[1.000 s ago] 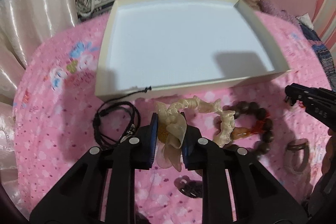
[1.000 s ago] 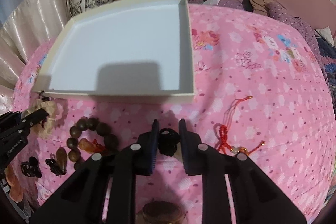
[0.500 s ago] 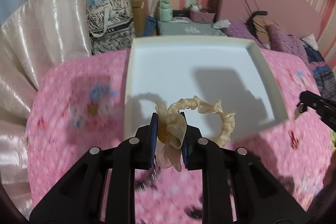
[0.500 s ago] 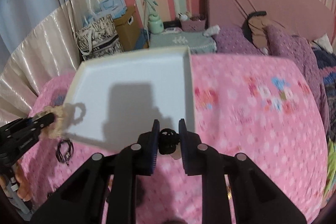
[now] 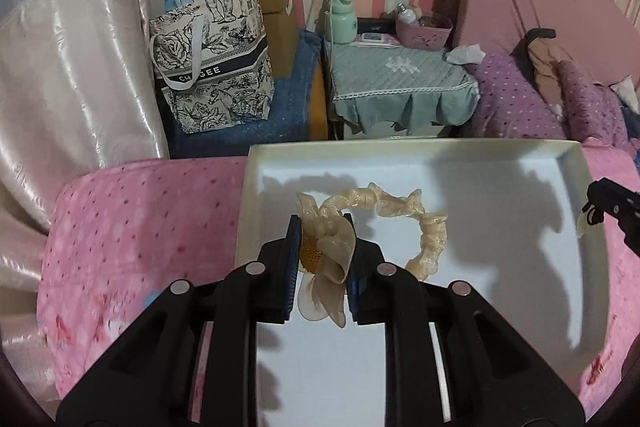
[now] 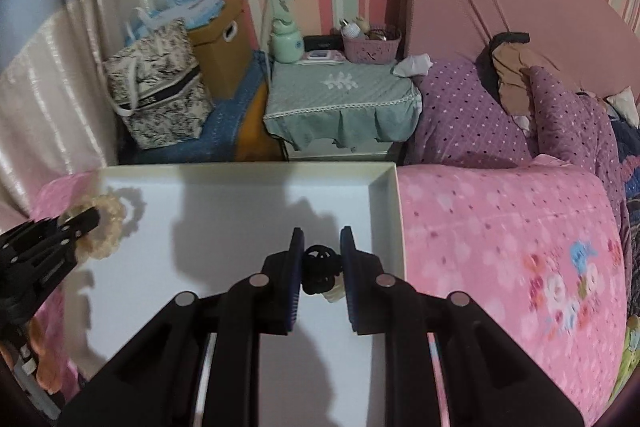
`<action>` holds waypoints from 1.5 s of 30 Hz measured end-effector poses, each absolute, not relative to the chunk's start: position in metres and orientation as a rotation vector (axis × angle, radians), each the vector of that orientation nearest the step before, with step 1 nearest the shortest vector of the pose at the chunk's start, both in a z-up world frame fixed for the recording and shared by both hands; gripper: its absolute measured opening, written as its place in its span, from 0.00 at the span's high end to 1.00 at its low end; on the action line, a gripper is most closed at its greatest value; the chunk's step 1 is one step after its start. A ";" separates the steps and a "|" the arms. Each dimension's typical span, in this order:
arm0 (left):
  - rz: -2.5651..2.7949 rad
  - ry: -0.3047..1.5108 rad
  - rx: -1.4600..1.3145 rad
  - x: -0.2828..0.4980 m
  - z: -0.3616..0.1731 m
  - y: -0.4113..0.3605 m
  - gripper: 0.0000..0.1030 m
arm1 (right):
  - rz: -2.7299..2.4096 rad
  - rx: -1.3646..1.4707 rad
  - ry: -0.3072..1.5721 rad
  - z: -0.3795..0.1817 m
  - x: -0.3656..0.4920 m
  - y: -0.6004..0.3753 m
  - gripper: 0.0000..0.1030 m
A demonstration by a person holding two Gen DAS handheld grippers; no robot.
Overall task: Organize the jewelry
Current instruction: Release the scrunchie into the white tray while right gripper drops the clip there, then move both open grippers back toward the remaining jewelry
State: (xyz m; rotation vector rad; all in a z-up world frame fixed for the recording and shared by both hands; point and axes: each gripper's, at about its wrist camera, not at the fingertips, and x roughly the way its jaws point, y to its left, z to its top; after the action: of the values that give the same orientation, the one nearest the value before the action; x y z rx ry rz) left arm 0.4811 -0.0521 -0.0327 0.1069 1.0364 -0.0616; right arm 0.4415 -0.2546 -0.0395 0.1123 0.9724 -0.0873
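Here the left hand-held gripper (image 5: 322,259) is clenched on a cream scrunchie (image 5: 400,223), held above the white tray (image 5: 500,187) near its left side. The right hand-held gripper (image 6: 320,269) grasps a small black hair clip (image 6: 319,267) over the tray's right part. The tray rests on a pink bed (image 6: 500,227).

Cream ruffled scrunchie (image 5: 400,215) and small black openwork ornament (image 6: 320,269), both above white tray (image 5: 500,307)

Matte black left gripper (image 5: 322,259) and right gripper (image 6: 320,269), blue-padded jaws, round silver screws along angular arms.
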 end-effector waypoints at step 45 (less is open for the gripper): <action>-0.079 0.884 0.135 0.319 0.055 -0.003 0.03 | -0.077 0.136 0.859 0.035 0.298 -0.271 0.14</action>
State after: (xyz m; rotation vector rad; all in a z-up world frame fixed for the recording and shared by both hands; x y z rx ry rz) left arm 0.3194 -0.0034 0.0551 0.1353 0.8844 -0.0789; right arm 0.2977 -0.2712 0.0348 0.1361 0.8593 -0.0770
